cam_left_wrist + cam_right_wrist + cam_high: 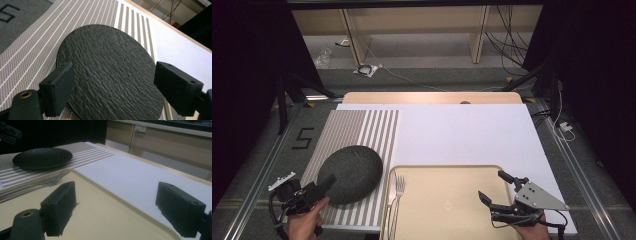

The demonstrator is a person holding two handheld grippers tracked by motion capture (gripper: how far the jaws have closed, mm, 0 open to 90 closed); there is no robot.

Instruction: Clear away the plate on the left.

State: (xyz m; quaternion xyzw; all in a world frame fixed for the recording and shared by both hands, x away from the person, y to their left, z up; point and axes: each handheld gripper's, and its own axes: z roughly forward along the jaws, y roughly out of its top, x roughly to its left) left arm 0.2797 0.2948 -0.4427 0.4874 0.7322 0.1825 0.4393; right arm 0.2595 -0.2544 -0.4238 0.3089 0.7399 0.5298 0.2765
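Nearest the high camera, the person's two hands hold the grippers at the table's near edge. Taking the beige tray (447, 210) as the landmark: the left gripper (324, 184) sits just to its left, jaws spread wide and gripping nothing, poised over the near rim of the black textured plate (351, 173). That plate lies flat on the striped placemat (362, 131), just left of the tray's far left corner. A fork (399, 187) rests inside the tray along its left wall. The right gripper (497, 187) hovers above the tray's right part, jaws likewise wide apart and empty.
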